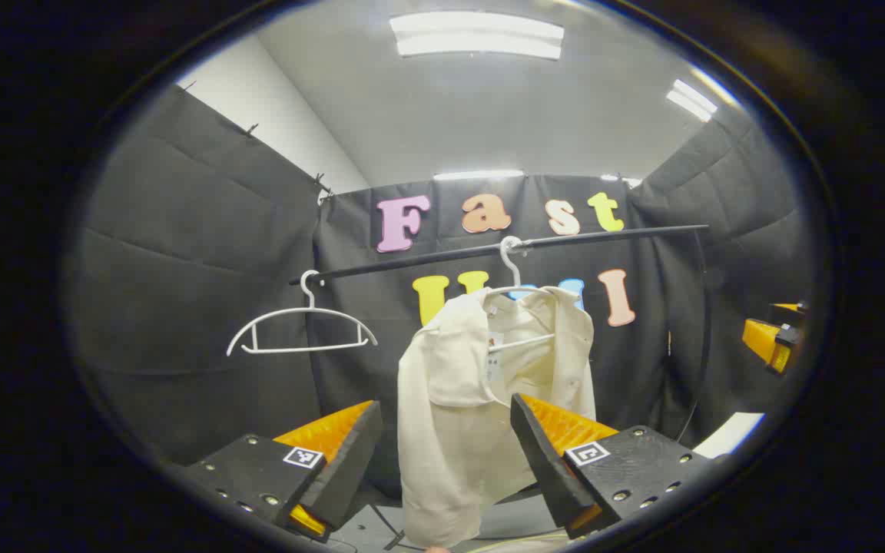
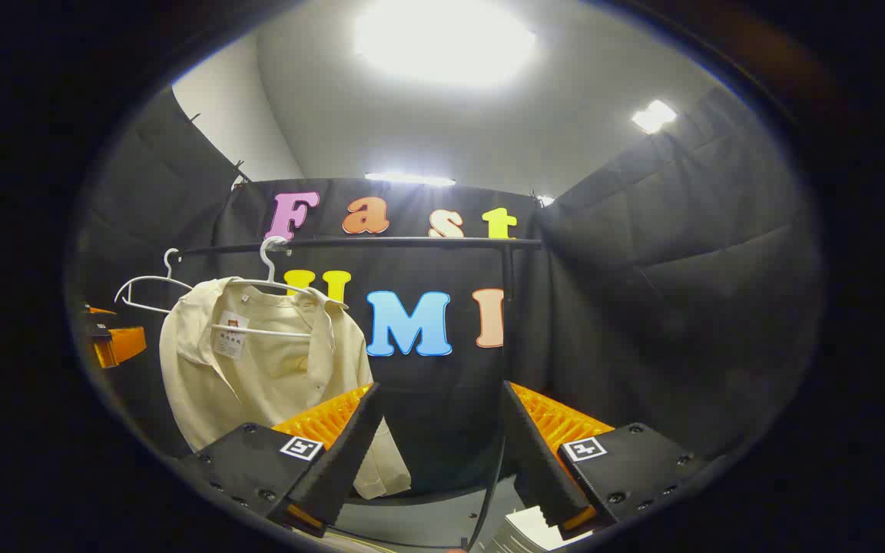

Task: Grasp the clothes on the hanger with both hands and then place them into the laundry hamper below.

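Note:
A cream shirt point(image 1: 473, 399) hangs on a white hanger point(image 1: 515, 288) from a black rail point(image 1: 504, 247). My left gripper point(image 1: 446, 442) is open, its fingers standing either side of the shirt's lower part, short of touching it as far as I can tell. In the right gripper view the same shirt point(image 2: 258, 361) hangs at the left on its hanger point(image 2: 270, 265). My right gripper point(image 2: 439, 434) is open and empty, to the right of the shirt. The other gripper point(image 1: 773, 338) shows at the far right edge of the left gripper view.
An empty white hanger point(image 1: 300, 330) hangs on the rail's left end, also seen as an empty hanger point(image 2: 154, 288) behind the shirt. A rail post point(image 2: 508, 273) drops at the rail's right end. Something white point(image 1: 730, 434) lies low at the right.

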